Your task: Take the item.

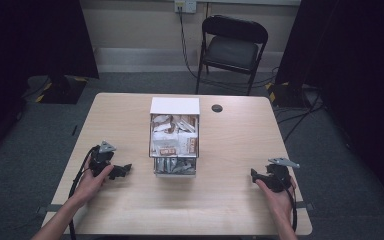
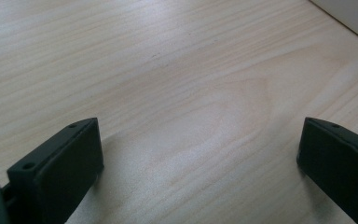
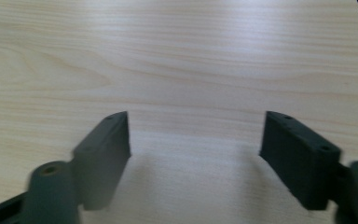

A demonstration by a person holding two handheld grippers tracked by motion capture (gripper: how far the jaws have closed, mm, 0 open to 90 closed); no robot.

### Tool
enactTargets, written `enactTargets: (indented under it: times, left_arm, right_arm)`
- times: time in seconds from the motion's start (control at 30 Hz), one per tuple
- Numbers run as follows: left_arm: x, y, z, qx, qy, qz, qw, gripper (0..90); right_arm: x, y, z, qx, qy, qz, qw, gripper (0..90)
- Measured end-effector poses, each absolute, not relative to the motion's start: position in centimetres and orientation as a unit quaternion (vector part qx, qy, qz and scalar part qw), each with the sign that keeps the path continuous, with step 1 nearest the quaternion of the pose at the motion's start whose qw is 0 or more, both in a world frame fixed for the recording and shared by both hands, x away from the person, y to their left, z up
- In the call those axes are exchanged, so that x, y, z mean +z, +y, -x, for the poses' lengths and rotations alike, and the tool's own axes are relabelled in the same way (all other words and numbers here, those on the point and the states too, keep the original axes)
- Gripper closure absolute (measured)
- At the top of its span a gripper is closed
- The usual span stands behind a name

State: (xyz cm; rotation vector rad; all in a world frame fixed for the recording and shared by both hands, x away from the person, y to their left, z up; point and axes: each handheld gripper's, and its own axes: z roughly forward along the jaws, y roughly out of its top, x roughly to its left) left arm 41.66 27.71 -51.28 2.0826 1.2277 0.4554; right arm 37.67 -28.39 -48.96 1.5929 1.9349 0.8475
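Observation:
A white box (image 1: 174, 106) stands at the middle of the light wooden table (image 1: 230, 210), open on top and packed with several white and brown packets (image 1: 174, 137). Its near end holds silvery packets (image 1: 175, 166). My left gripper (image 1: 125, 170) rests on the table to the left of the box, held by a hand, jaws pointing toward the box. In the left gripper view my left gripper (image 2: 198, 140) is open over bare wood. My right gripper (image 1: 254, 175) lies near the front right, also pointing at the box. In the right gripper view my right gripper (image 3: 196, 133) is open with nothing between its jaws.
A round cable hole (image 1: 217, 108) sits in the tabletop behind the box on the right. A black folding chair (image 1: 232, 47) stands beyond the far edge. Dark curtains hang at both sides. Bare wood lies between each gripper and the box.

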Motion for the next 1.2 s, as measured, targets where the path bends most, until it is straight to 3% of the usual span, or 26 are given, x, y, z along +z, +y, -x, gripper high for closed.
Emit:
enactTargets:
  times: [0.53, 0.6, 1.2]
  left_arm:
    - [-51.3, 27.7, -41.7, 0.175, 0.470, -0.798, 0.334, 0.0]
    - [-51.3, 27.7, -41.7, 0.175, 0.470, -0.798, 0.334, 0.0]
    - [-51.3, 27.7, -41.7, 0.175, 0.470, -0.798, 0.334, 0.0]
  right_arm:
    - [-47.5, -27.5, -37.3, 0.338, 0.733, -0.544, 0.228, 27.1]
    - [-47.0, -27.4, -37.2, 0.343, 0.736, -0.542, 0.217, 31.1]
    - [-43.6, -25.8, -36.0, 0.400, 0.740, -0.505, 0.193, 37.6]
